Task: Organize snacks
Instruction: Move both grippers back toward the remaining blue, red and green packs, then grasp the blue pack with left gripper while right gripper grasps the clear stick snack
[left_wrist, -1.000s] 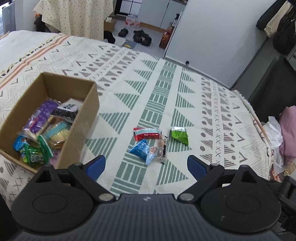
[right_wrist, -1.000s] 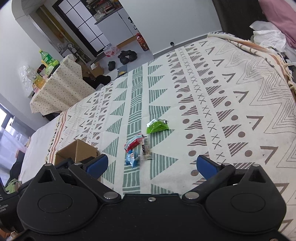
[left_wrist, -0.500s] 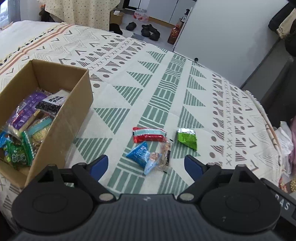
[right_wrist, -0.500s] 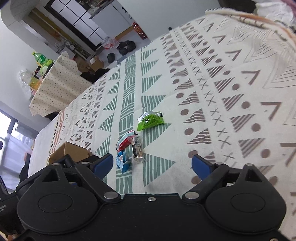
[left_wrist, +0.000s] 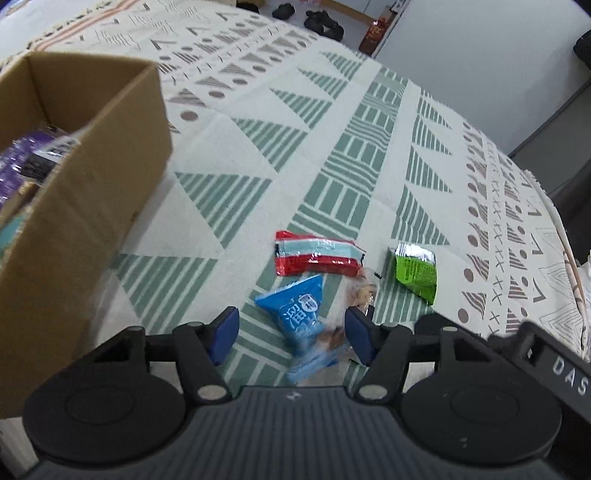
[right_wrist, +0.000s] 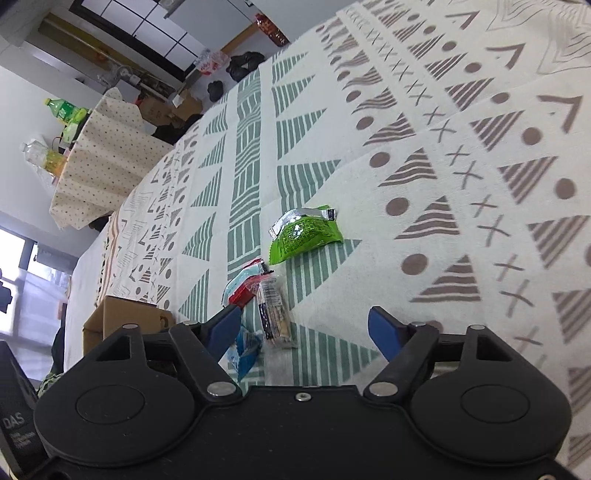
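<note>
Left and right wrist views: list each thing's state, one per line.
Brown cardboard box: open, holding snacks.
Blue snack packet: flat, between the left gripper's closing jaws, ungripped.
Red wrapper: lying flat.
Green foil packet: lying loose.
Right gripper: open, closing, empty.

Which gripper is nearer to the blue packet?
Left. The left gripper, jaws just narrowing, frames the blue packet without pressing it. The right gripper is beside it, framing the clear packet.
</note>
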